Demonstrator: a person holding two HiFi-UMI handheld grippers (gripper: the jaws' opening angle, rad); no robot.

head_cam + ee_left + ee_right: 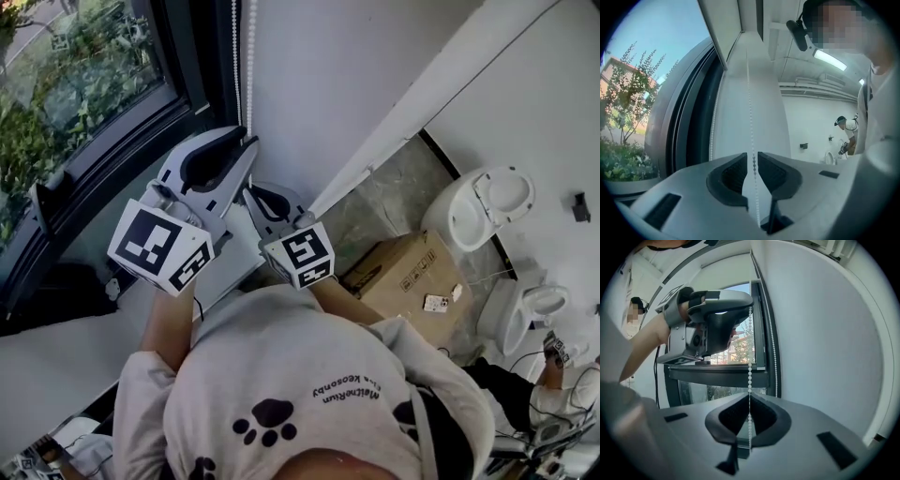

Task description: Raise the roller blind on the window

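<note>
The blind itself I can't make out from here; its bead chain hangs down the white wall just beside the window. The right gripper is clamped on the chain. The left gripper sits higher, its jaws apart with the chain running between them, untouched. If the right lets go before the left bites, the chain may slip back. The chain's other strand hangs near, and catching that one would likely drive the blind down instead. Nothing blocks the chain. A cardboard box and two toilet bowls sit well apart on the floor.
</note>
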